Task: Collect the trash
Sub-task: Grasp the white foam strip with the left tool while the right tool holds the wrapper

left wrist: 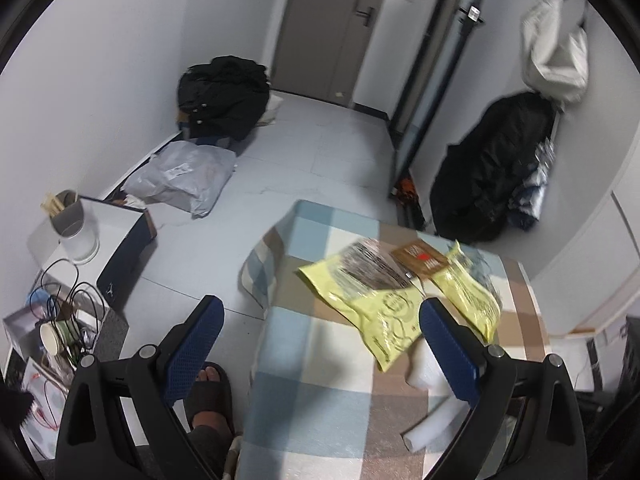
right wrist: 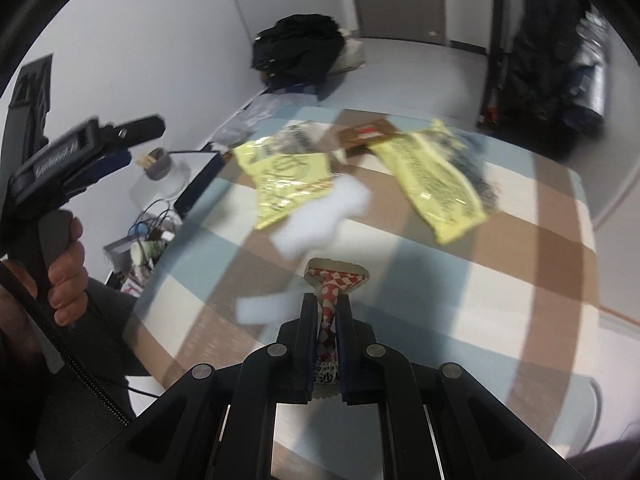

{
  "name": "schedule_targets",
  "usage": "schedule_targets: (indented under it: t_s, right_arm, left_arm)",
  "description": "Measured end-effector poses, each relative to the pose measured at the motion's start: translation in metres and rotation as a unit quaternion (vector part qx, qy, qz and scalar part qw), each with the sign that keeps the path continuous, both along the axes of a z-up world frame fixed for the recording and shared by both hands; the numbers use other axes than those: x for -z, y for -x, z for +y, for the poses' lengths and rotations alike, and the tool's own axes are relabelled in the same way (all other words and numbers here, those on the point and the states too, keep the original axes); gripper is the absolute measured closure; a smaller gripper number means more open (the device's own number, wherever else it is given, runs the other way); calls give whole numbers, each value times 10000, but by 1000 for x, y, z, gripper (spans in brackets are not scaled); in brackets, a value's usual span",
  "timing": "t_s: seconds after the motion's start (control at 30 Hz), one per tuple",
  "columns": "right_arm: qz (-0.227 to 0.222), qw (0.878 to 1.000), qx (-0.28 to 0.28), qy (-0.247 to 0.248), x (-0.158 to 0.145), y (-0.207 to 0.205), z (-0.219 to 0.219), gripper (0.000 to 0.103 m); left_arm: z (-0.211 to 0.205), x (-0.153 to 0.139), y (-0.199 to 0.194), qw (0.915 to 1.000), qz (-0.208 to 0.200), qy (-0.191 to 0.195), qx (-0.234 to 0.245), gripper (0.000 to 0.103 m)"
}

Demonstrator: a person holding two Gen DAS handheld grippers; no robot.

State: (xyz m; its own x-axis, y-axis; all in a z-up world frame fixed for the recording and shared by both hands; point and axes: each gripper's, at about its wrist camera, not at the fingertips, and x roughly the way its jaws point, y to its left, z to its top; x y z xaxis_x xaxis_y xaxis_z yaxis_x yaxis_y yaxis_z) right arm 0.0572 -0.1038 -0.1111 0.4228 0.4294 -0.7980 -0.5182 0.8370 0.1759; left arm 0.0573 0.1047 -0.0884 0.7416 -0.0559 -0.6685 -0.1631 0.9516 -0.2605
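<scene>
Right gripper (right wrist: 325,312) jaws pinch a half-hidden red-checked wrapper (right wrist: 335,278); left gripper (left wrist: 320,316) jaws gape.

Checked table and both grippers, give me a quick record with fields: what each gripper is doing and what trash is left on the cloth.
surface: table with checked cloth
right gripper: fingers shut on a red-and-white wrapper, held above the cloth
left gripper: fingers open, holding nothing, at the table's near-left edge
trash on cloth: two yellow packets, brown packet, white foam pieces
bin: none visible in either view
image quality: right wrist view motion-blurred
</scene>
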Motion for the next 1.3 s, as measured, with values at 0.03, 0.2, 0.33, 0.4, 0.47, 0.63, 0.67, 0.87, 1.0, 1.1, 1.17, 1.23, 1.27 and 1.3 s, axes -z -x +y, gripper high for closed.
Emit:
schedule_targets:
  t_s: [0.03, 0.2, 0.33, 0.4, 0.47, 0.63, 0.67, 0.87, 1.0, 1.1, 1.17, 1.23, 1.27, 1.3]
  right_arm:
    - [-5, 10000, 73, -30, 0, 0, -8, 95]
    - [-126, 9994, 327, 10, 7, 3, -35, 95]
    - [-307, 9977, 587, -138, 11, 6, -61, 95]
    - [-409, 9963, 750, -125, 16, 6, -72, 95]
    - [-420, 9955, 831, -156, 20, 6, -80, 95]
    - [-515, 9940, 966, 50, 30, 1, -90, 95]
    - [-483, 9940, 985, 19, 32, -1, -91, 95]
    - [-617, 9913, 1080, -421, 22, 0, -111, 95]
    - [-555, 9881, 1283, -636, 19, 0, -127, 95]
    - [-424, 9859, 1425, -766, 21, -2, -139, 95]
    - [-438, 9846, 1471, -842, 20, -1, -144, 95]
    - [-452, 9836, 1495, -899, 18, -1, -148, 95]
    - [-458, 9829, 1522, -927, 17, 0, -151, 95]
    - [-453, 9826, 1536, -942, 17, 0, -153, 95]
  left_arm:
    - [-4, 0, 0, 10000, -4, -13, 80, 6]
    - [-33, -1, 4, 9972, 55, -316, 670, 6]
    - [-59, 0, 5, 9922, 219, -633, 1056, 7]
    - [-69, -1, 6, 9892, 249, -742, 1242, 7]
    - [-83, -3, 6, 9850, 288, -828, 1487, 7]
    - [-123, 9, 6, 9612, 642, -1043, 2472, 18]
    - [-134, 13, 6, 9520, 758, -1301, 2666, 20]
    - [-156, 27, -8, 9315, 1245, -1523, 3061, 34]
    - [-167, 35, -18, 9185, 1507, -1519, 3325, 57]
    - [-175, 43, -25, 9096, 1678, -1636, 3430, 58]
    - [-181, 49, -29, 9015, 1812, -1709, 3538, 58]
    - [-187, 53, -28, 8909, 1845, -1988, 3642, 58]
    - [-189, 55, -28, 8873, 1824, -2131, 3661, 58]
    - [-189, 56, -27, 8868, 1804, -2197, 3645, 58]
